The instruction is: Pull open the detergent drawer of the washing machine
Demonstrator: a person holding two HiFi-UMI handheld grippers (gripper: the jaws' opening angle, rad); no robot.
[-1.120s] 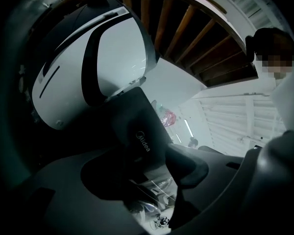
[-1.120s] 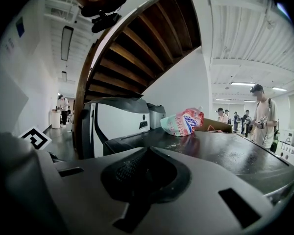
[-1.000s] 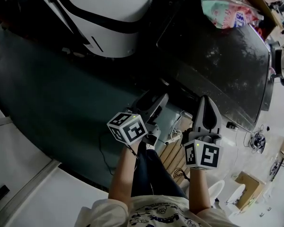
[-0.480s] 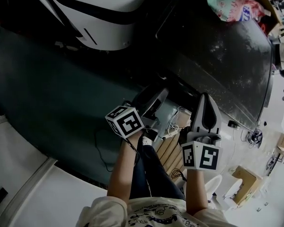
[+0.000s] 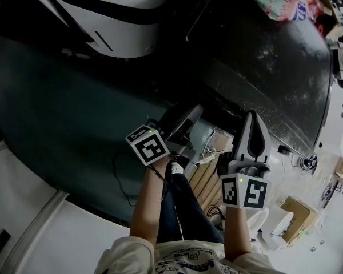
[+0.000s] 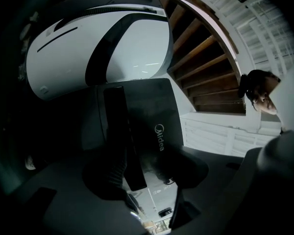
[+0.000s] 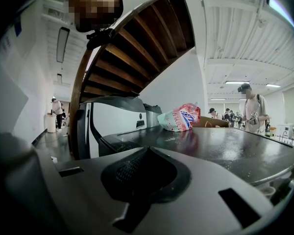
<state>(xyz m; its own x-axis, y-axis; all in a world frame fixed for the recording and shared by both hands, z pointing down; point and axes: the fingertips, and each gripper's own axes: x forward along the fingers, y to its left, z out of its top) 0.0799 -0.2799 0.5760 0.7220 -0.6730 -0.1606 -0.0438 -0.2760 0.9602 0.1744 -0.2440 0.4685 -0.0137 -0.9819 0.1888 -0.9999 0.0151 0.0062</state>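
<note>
The washing machine [image 5: 274, 67] has a dark speckled top and stands at the right of the head view. My left gripper [image 5: 183, 120] is low against its front face. In the left gripper view its dark front panel [image 6: 159, 106], marked Midea, fills the middle, with a long darker strip [image 6: 118, 126] on it. My left gripper [image 6: 147, 169] is open, and that strip runs into the gap between its pads; whether the strip is the drawer I cannot tell. My right gripper [image 5: 250, 121] is shut on nothing at the top's near edge, its pads meeting [image 7: 147, 153].
A pink and green detergent bag [image 5: 280, 1] [image 7: 179, 117] lies on the far end of the top. A white machine [image 5: 120, 16] [image 6: 88, 53] stands to the left under a wooden staircase [image 7: 132, 48]. Cables and a cardboard box [image 5: 300, 216] lie on the floor. People [image 7: 250, 102] stand far off.
My left gripper has rolled a little and edged up and left against the machine's front. The right gripper stays shut in about the same place.
</note>
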